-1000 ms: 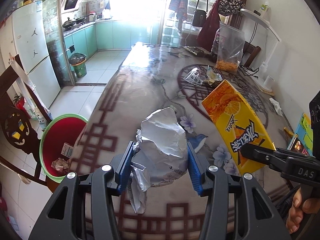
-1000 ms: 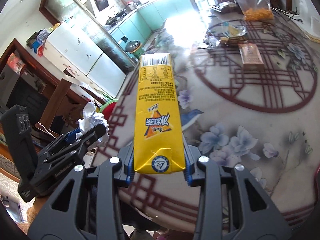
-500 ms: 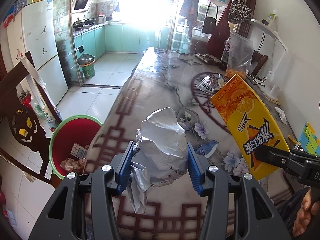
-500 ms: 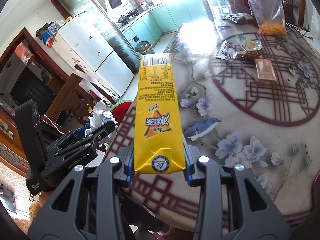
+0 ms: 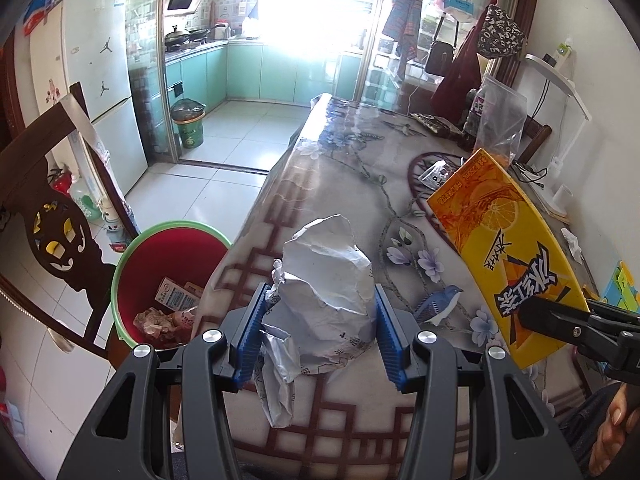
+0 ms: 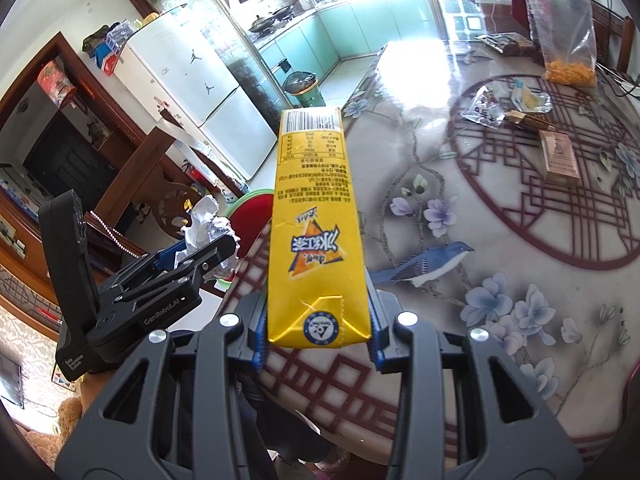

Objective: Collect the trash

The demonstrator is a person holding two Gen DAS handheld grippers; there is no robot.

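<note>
My left gripper (image 5: 320, 332) is shut on a crumpled white paper wad (image 5: 326, 292), held above the near edge of the patterned table (image 5: 352, 184). It also shows in the right wrist view (image 6: 208, 232). My right gripper (image 6: 316, 328) is shut on a yellow drink carton (image 6: 316, 240), also seen at the right of the left wrist view (image 5: 508, 256). A red bin with a green rim (image 5: 160, 264) stands on the floor left of the table, with wrappers inside.
On the far table lie clear wrappers (image 6: 486, 108), a small brown box (image 6: 558, 156) and a plastic bag of orange snacks (image 6: 568, 40). A dark wooden chair (image 5: 44, 208) stands left of the bin. A green kitchen bin (image 5: 190, 122) stands by the doorway.
Both grippers have lifted and drawn back from the table with their loads still held. The red bin shows more fully to the left.
</note>
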